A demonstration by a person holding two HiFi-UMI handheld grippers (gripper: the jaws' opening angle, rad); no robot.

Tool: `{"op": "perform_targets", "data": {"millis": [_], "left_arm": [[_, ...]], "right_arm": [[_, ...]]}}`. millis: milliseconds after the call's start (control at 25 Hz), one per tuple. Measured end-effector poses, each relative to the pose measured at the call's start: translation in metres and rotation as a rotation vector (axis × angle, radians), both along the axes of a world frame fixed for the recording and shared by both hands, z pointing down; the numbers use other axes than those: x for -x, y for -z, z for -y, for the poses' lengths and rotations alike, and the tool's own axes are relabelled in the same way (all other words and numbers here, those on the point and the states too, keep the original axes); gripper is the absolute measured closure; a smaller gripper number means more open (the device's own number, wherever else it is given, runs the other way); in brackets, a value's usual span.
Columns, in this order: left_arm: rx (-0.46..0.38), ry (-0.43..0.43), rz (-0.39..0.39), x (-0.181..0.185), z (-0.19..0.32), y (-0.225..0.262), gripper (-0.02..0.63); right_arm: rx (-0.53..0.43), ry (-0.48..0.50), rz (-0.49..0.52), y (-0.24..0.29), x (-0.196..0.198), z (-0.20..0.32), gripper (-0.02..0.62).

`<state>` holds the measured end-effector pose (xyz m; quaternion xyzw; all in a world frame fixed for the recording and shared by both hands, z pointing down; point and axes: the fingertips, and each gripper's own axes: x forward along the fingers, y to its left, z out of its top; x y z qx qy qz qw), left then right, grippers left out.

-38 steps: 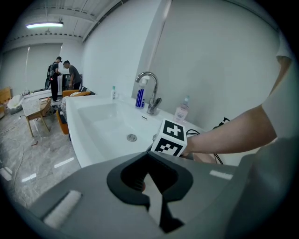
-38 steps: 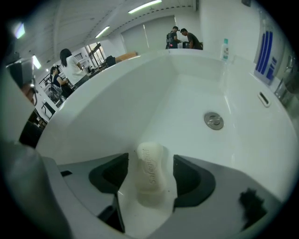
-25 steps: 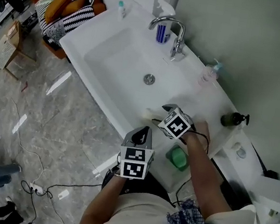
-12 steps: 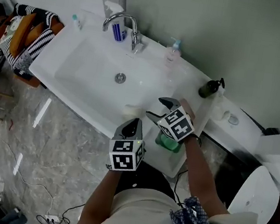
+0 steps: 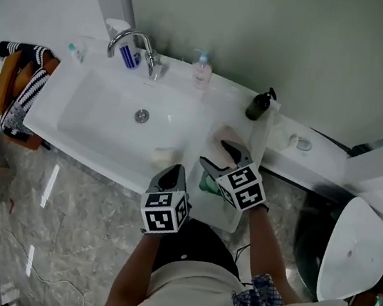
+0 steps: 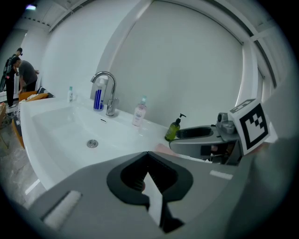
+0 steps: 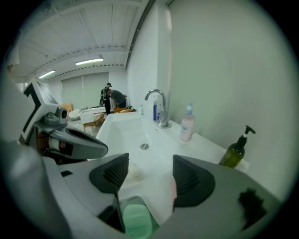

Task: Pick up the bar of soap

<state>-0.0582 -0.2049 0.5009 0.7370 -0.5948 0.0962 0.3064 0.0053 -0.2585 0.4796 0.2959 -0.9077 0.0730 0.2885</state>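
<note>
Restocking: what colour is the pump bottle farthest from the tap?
Pump bottle: olive green with black pump, clearest in right gripper view.

Overhead, I look steeply down on the sink [image 5: 85,121]; cameras on my left gripper [image 5: 173,171] and right gripper [image 5: 214,154] sit low beside it, all 3 sharing the faucet [image 5: 134,37] at 11 o'clock.

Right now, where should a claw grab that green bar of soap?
Across its long sides, from straight above, I'd guess: the green bar of soap lies flat, top bare and rounded, and the open right claw hovers near it.
</note>
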Motion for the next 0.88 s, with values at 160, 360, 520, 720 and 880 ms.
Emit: {"op": "perform_targets", "data": {"millis": [160,360,520,720,880], "left_arm": [[-0.023,-0.008,0.004,-0.001,0.001,0.007,0.598],[-0.028,-0.016,-0.031,-0.005,-0.001,0.010,0.598],[-0.031,-0.034,-0.023,-0.011,-0.001,0.011,0.598],[-0.031,-0.070,-0.017,-0.027,-0.002,0.011,0.598],[-0.060,-0.107,-0.025,-0.045,-0.007,0.015,0.598]], "right_arm": [[-0.030,-0.069,0.042,0.015,-0.010,-0.011,0.311],[-0.037,-0.154,0.058,0.016,-0.028,-0.023,0.311],[-0.074,-0.259,0.090,0.024,-0.048,-0.027,0.311],[-0.076,-0.288,0.084,0.024,-0.061,-0.039,0.311],[-0.071,-0.317,0.082,0.022,-0.071,-0.048,0.313]]}}
